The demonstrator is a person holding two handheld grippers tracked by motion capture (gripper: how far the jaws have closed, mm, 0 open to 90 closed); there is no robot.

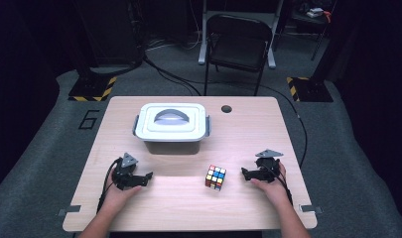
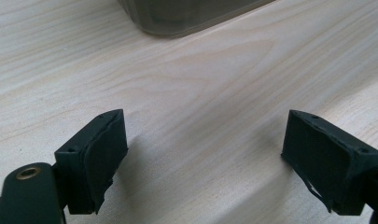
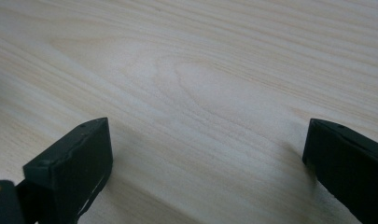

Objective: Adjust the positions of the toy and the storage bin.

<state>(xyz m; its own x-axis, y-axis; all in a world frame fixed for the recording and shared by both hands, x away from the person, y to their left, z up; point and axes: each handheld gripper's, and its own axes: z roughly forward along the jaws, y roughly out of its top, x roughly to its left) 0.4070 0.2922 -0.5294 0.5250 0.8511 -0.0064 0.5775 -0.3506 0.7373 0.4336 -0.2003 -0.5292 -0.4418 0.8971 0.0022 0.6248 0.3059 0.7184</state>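
High view shows the left gripper [image 1: 148, 177] and the right gripper [image 1: 244, 173] resting low on the table [image 1: 248, 134] with the puzzle cube [image 1: 215, 177] between them, nearer the right one and touched by neither, while the lidded box [image 1: 171, 127] sits farther back; a sideways approach could, I judge, shove the small cube instead of seating it between the pads. Left gripper view has its jaws spread wide over bare wood with nothing between them and the box's lower wall [image 2: 186, 16] just ahead, so a careless forward sweep might bump it. Right gripper view likewise has the jaws wide apart and empty over the wood, so closing early would catch nothing.
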